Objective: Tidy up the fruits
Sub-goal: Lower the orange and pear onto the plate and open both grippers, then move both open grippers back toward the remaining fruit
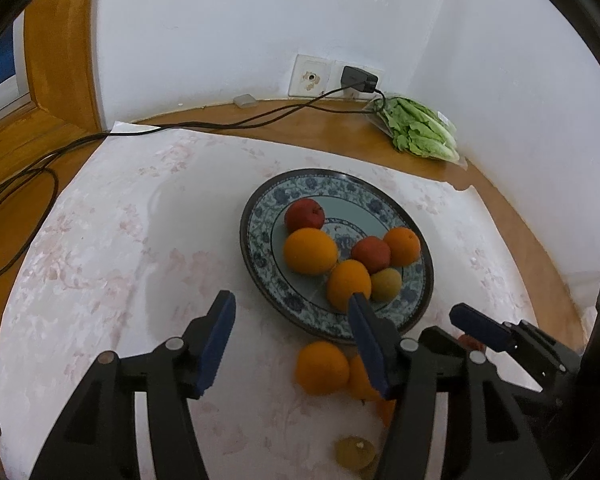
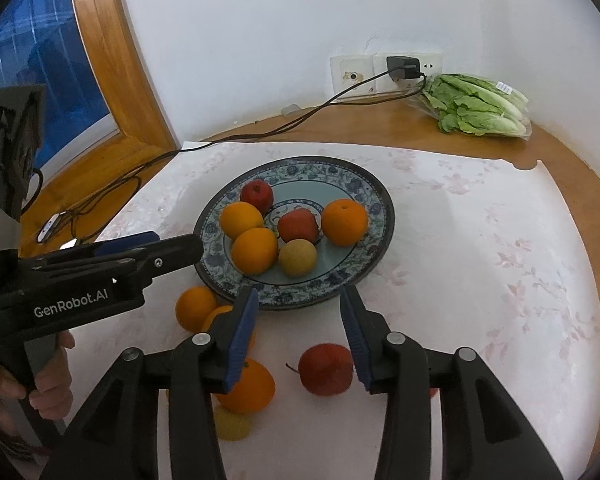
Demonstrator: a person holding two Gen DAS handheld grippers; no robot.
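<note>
On floral cloth (image 2: 480,240), red apple (image 2: 325,369) (stem pointing left) sits between the right gripper's (image 2: 300,312) parted, empty jaws.

A small yellowish round fruit (image 2: 230,424) on the cloth is half hidden behind the black left finger of the right gripper (image 2: 298,338). A person's hand (image 2: 40,380) is cut off at the picture's left edge. The small white object (image 2: 49,227) lying on the wooden sill is too small to tell.

White walls (image 2: 260,40) meet in corner; wood-framed window (image 2: 112,80) at left; wall socket (image 2: 384,74) above wooden table (image 2: 340,128).
</note>
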